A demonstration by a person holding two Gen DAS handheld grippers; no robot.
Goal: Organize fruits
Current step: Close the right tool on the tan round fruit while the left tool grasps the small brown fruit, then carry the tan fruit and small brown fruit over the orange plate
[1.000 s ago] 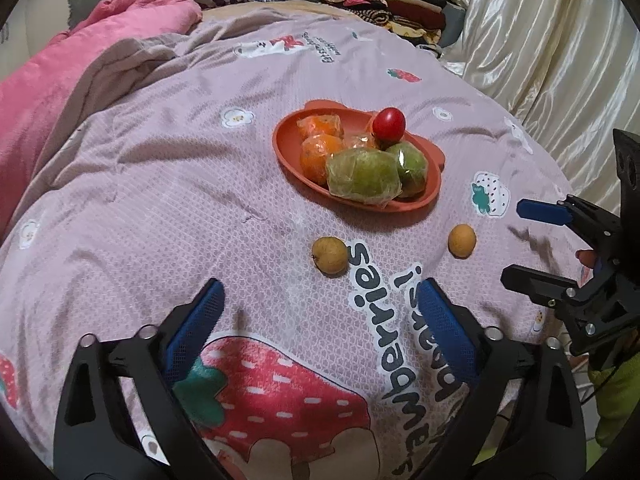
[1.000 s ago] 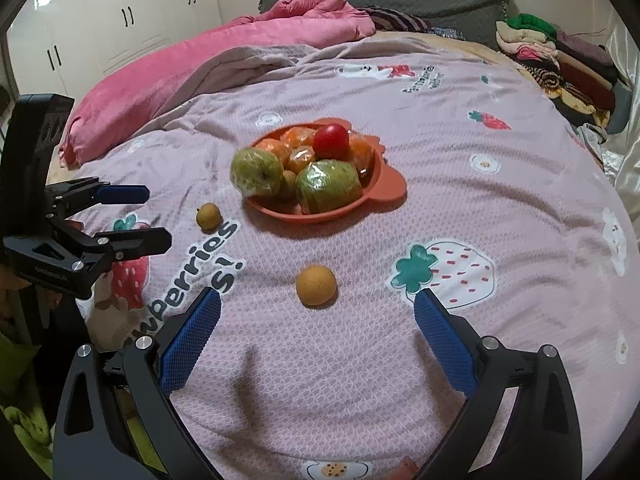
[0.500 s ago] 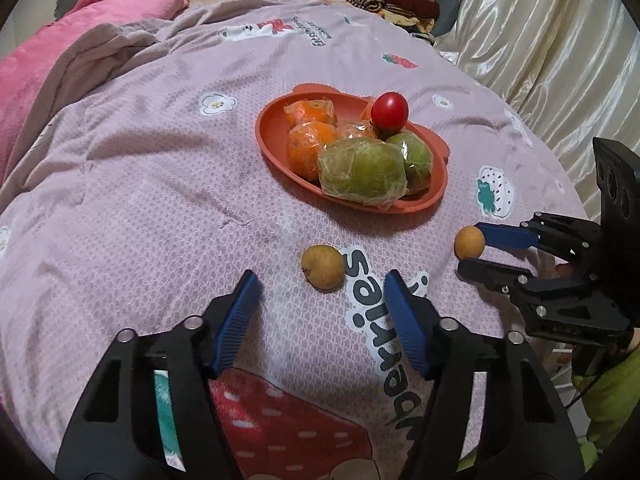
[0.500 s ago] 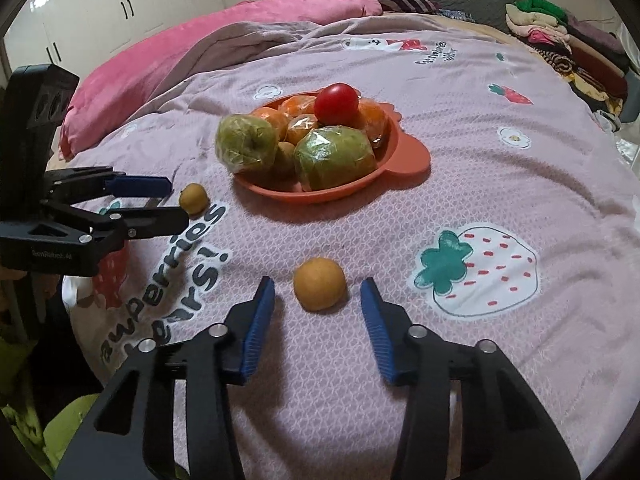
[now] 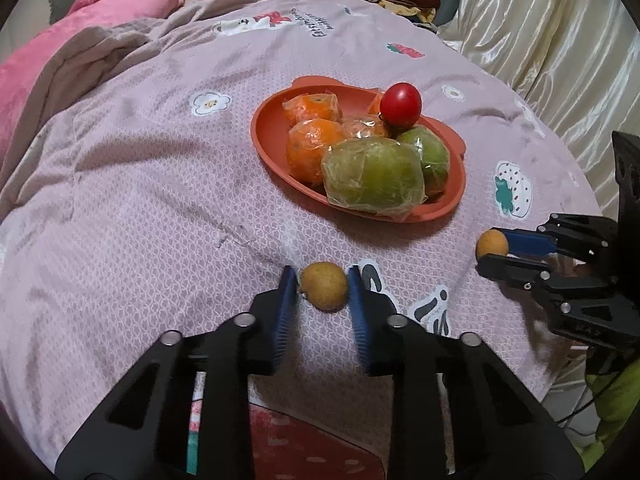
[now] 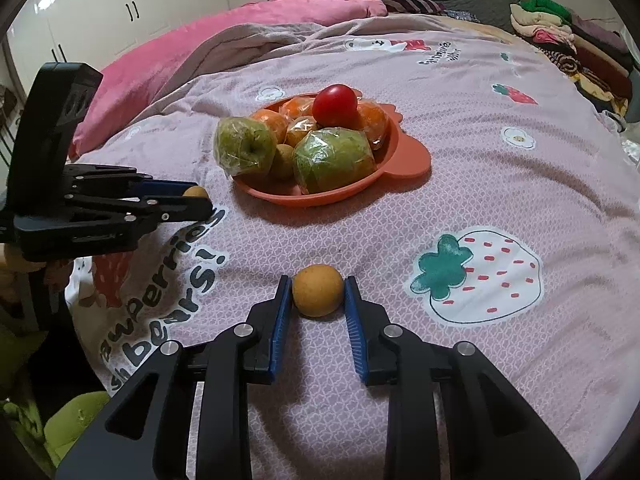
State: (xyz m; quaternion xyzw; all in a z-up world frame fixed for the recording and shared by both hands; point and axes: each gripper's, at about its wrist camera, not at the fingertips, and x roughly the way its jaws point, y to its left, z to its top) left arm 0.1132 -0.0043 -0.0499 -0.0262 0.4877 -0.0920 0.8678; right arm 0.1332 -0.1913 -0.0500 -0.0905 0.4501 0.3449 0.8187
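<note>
An orange plate [image 5: 272,136] on the pink bedspread holds wrapped oranges, two wrapped green fruits and a red tomato [image 5: 401,105]; it also shows in the right wrist view [image 6: 412,160]. My left gripper [image 5: 322,286] has its blue pads on both sides of a small yellow-brown fruit [image 5: 324,286] lying on the bedspread. My right gripper [image 6: 317,292] has its pads against the sides of a second small yellow fruit [image 6: 318,290]. Each gripper shows in the other's view, the right one [image 5: 494,250] and the left one [image 6: 198,198].
A pink quilt [image 6: 224,28] is bunched at the back left. Folded clothes [image 6: 560,28] are stacked at the back right. A shiny cream curtain [image 5: 560,40] hangs along the bed's right side. White wardrobe doors [image 6: 100,8] stand at the far left.
Both grippers moved forward and down to the small fruits, and their jaws narrowed from wide open to closed around them.
</note>
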